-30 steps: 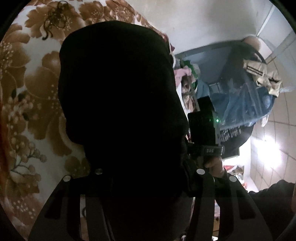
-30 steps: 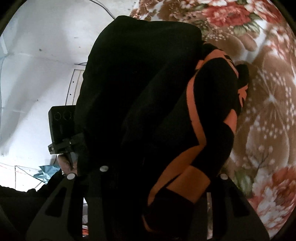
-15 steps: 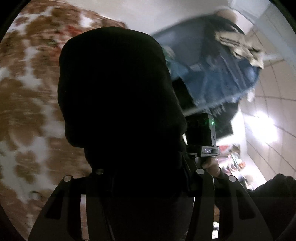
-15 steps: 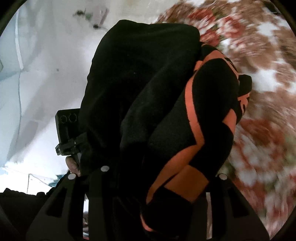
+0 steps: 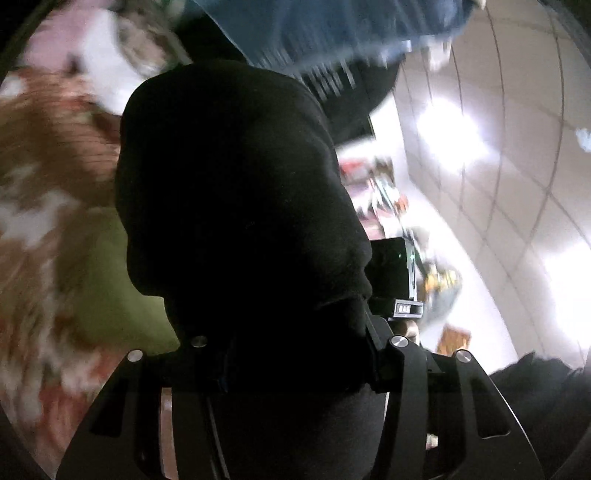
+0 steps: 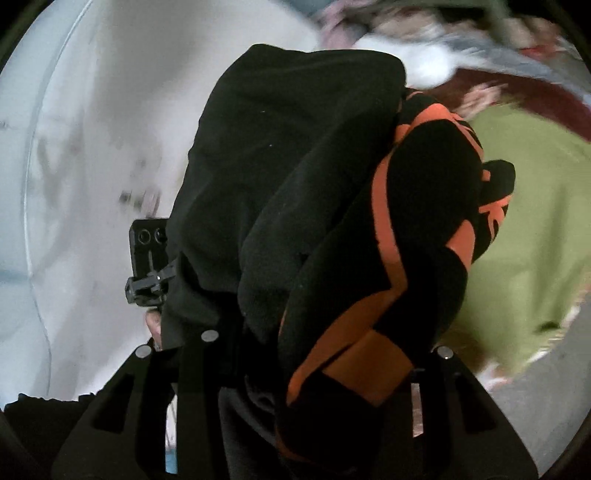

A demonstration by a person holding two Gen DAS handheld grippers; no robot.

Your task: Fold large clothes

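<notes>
A black garment (image 5: 236, 206) is seen bunched thickly between the fingers of the left gripper (image 5: 291, 369), which is pinched on the cloth; the fingertips are buried in the folds and cannot be made out. In the right wrist view the same black garment (image 6: 295, 177) is shown as a rolled bundle with orange stripes (image 6: 388, 229) running along its outer fold, and it is clamped by the right gripper (image 6: 291, 369), whose fingers are likewise hidden under the fabric. The bundle is held up between both grippers, clear of the surface behind it.

The other gripper is glimpsed past the edge of the cloth in each view: the right gripper's body (image 5: 391, 269) with a small green light, and the left gripper's body (image 6: 147, 258) with a hand (image 6: 155, 325) just below it.

The background is heavily blurred. A floral bedspread (image 5: 33, 192) is made out at the left of the left wrist view, with a green cloth (image 5: 114, 295) lying on it; the green cloth (image 6: 528, 229) is seen again at the right of the right wrist view. A blue fabric (image 5: 332, 33) and a tiled floor (image 5: 517, 184) are visible beyond. No container can be distinguished through the blur
</notes>
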